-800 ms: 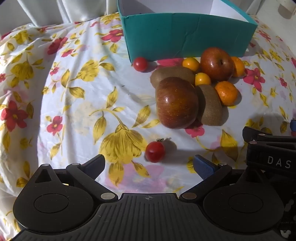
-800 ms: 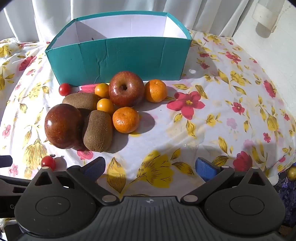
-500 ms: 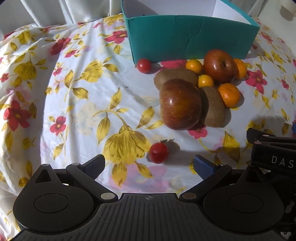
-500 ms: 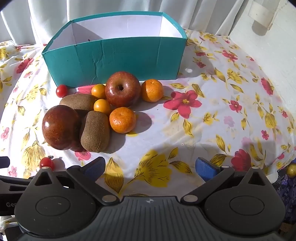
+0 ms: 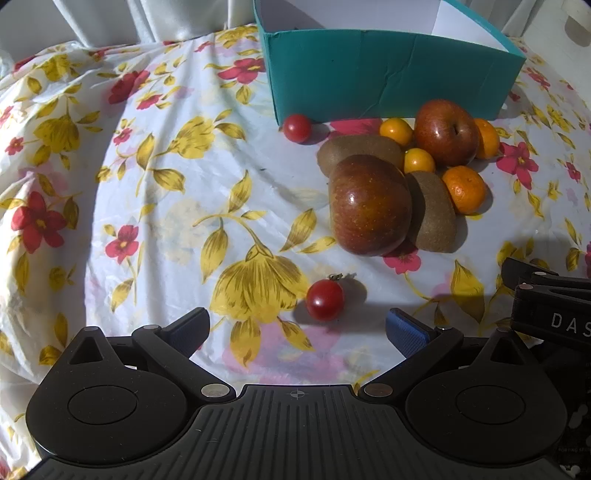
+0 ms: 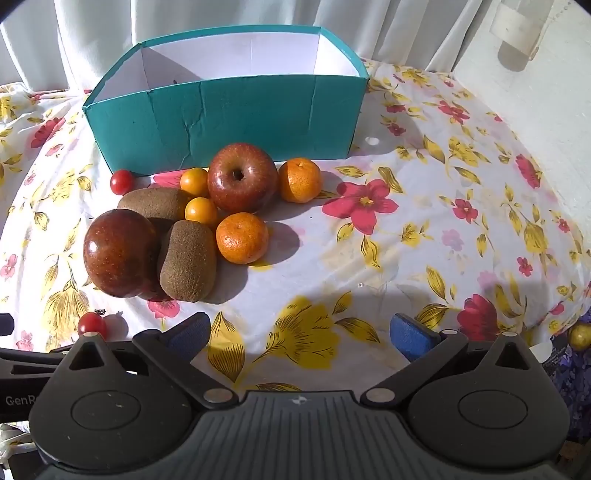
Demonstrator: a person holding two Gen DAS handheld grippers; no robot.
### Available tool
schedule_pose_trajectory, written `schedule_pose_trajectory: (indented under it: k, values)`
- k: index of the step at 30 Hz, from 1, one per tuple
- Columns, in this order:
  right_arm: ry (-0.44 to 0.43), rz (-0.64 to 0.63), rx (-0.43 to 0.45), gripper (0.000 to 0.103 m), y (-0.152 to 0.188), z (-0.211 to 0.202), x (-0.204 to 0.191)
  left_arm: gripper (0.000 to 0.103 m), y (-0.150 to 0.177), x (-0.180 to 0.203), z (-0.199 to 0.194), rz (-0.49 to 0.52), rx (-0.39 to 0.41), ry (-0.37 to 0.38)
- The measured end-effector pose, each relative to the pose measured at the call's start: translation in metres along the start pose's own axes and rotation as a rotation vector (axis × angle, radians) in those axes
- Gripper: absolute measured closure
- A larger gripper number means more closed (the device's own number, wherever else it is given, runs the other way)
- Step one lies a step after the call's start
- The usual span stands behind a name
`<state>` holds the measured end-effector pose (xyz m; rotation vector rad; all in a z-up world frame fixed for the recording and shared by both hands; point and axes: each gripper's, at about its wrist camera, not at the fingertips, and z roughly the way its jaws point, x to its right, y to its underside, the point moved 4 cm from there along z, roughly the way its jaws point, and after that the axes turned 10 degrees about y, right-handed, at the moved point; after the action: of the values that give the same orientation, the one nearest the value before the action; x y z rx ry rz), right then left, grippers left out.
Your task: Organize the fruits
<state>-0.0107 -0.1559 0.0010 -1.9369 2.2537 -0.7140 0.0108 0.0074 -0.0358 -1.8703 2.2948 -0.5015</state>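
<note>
A teal cardboard box (image 6: pixel 236 118) with a white inside stands at the back of the floral tablecloth. In front of it lies a cluster of fruit: a dark red apple (image 5: pixel 369 205), a second apple (image 6: pixel 242 177), two kiwis (image 6: pixel 188 260) (image 6: pixel 155 203), two mandarins (image 6: pixel 242 238) (image 6: pixel 299 180) and two small yellow fruits (image 6: pixel 201 210). One cherry tomato (image 5: pixel 325 299) lies just ahead of my left gripper (image 5: pixel 297 328), which is open and holds nothing. Another cherry tomato (image 5: pixel 296 127) sits at the box's corner. My right gripper (image 6: pixel 301 334) is open over bare cloth, right of the fruit.
White curtains (image 6: pixel 110 26) hang behind the table. A white wall (image 6: pixel 535 92) stands at the right. The cloth (image 5: pixel 147 221) drops off at the left and front edges. The right gripper's black body (image 5: pixel 550 299) shows at the right edge of the left wrist view.
Both views have drawn back slightly and shifted, so the fruit and box sit a little farther off. Both grippers stay open and no fruit has moved.
</note>
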Motion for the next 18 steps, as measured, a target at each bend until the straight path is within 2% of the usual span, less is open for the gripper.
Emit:
schedule_pose_trajectory:
  k: [18]
  values:
    - [0.009, 0.01, -0.004, 0.0, 0.003, 0.0001, 0.003, 0.0, -0.0004, 0.0037, 0.0029, 0.007, -0.012, 0.0]
